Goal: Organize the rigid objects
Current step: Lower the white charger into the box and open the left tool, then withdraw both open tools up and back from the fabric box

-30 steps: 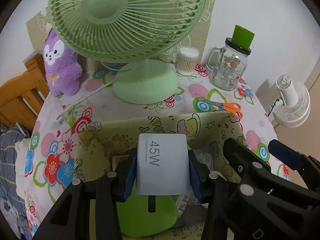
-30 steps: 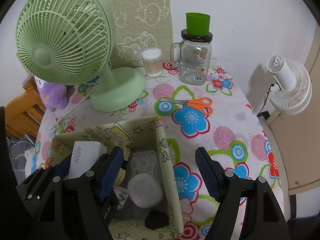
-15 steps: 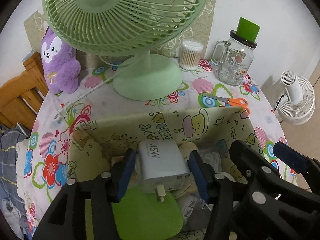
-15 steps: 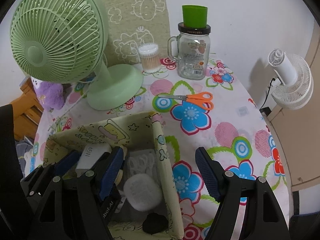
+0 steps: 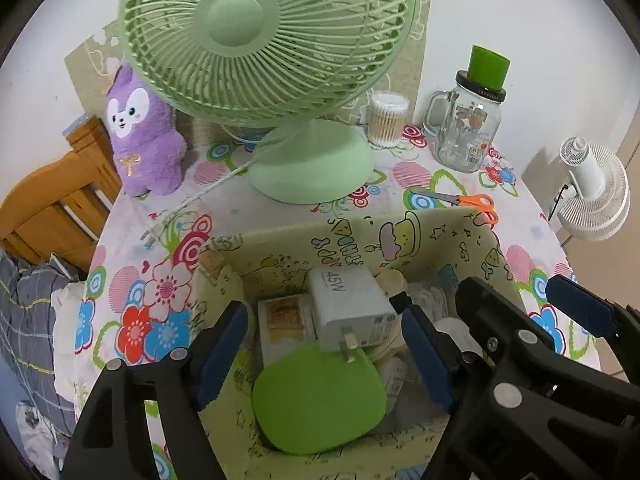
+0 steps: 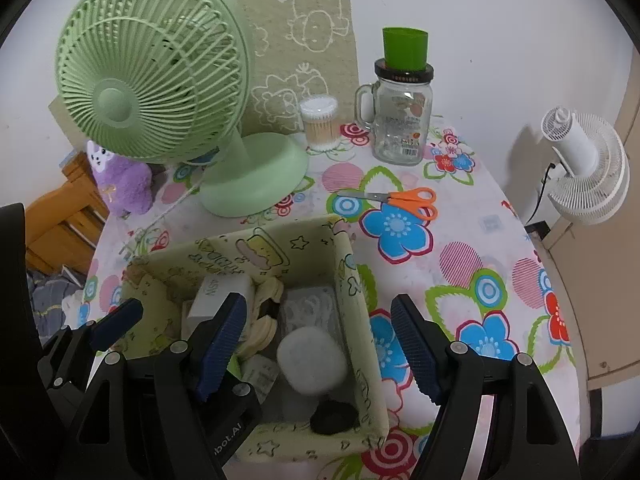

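Charger between opening left gripper (unheld)

Looking down past the right gripper, jaws wide apart, nothing between. Seeing the left gripper opening over the box, white charger lying inside. Orange scissors lying beyond.

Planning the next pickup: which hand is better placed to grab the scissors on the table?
Right. The right gripper is open and empty, on the scissors' side of the box; the left gripper, fingers opening, hangs over the charger.
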`<state>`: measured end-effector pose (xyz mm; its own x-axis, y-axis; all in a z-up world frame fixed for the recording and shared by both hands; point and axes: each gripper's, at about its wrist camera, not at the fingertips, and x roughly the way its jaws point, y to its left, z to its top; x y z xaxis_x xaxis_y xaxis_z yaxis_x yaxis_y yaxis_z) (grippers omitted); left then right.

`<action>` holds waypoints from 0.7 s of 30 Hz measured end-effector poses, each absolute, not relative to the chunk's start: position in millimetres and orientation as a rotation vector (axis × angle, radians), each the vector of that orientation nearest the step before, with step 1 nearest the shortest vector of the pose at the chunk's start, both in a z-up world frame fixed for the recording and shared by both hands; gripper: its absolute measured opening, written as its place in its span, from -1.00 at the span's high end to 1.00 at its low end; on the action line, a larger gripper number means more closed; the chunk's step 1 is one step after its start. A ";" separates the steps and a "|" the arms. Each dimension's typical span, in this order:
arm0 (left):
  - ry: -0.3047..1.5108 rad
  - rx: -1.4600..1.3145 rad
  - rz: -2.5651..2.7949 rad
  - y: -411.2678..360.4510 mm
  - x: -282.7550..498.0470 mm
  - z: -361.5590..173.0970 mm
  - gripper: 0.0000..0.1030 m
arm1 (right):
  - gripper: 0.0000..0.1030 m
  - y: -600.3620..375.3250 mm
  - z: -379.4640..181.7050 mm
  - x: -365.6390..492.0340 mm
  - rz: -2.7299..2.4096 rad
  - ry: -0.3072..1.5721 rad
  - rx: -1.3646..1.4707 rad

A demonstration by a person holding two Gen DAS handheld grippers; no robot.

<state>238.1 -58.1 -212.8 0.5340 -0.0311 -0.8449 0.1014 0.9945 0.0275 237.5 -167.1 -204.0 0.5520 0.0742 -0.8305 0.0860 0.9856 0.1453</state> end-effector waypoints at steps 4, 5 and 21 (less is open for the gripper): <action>0.998 0.072 -0.071 -55.4 229.6 -206.1 -0.65 | -0.51 -164.2 -198.3 230.5 0.000 0.979 0.173; 0.997 0.073 -0.070 -54.9 228.3 -205.1 -0.65 | -0.51 -163.3 -196.6 228.2 0.001 0.978 0.173; 0.962 0.058 -0.062 -41.1 188.3 -178.5 -0.80 | -0.61 -151.3 -171.7 193.8 0.039 0.947 0.148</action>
